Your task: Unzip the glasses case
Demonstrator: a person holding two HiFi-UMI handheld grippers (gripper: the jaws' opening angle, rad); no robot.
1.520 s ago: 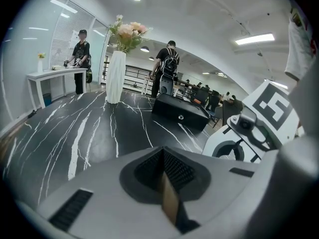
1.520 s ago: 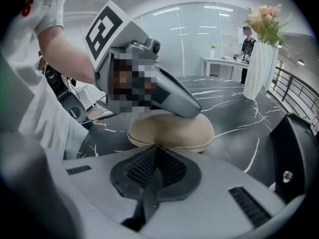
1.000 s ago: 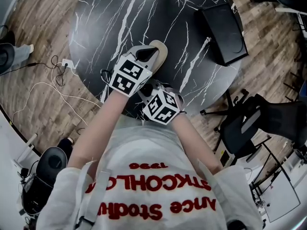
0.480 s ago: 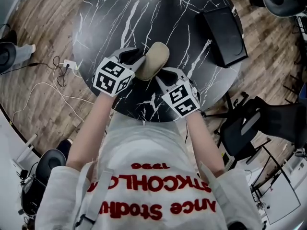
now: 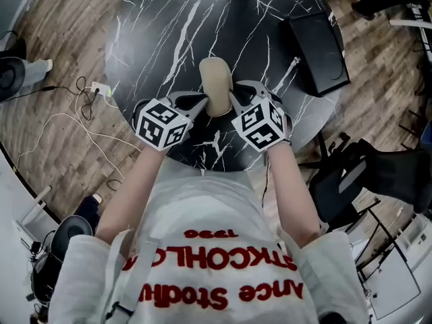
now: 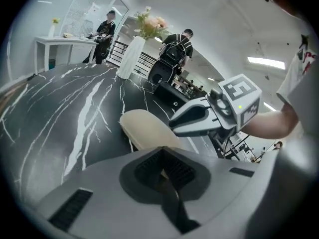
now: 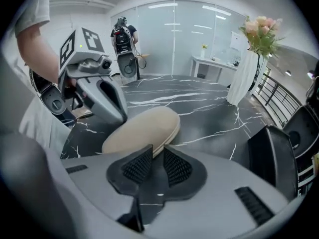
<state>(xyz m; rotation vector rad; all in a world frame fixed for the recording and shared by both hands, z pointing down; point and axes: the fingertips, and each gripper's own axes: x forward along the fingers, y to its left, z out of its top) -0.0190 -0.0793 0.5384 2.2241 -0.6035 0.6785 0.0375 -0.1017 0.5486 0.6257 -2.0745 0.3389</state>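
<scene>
Glasses case (image 5: 214, 85), beige, lies flat on the black marble table (image 5: 169, 32), near the edge closest to you, long axis pointing away from you. Your L gripper (image 5: 199, 101) is at its near-left end. Its jaws are pinched almost together w/ a sliver of beige case showing between the pads (image 6: 174, 169). Your R gripper (image 7: 157, 153) is at the near-right end, jaws a narrow gap apart, w/ the case's seam edge right at the pad tips. Black box (image 5: 316, 39) sits well apart, on the right.

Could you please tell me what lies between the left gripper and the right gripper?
The beige glasses case lies between the left gripper and the right gripper, as the head view shows.
</scene>
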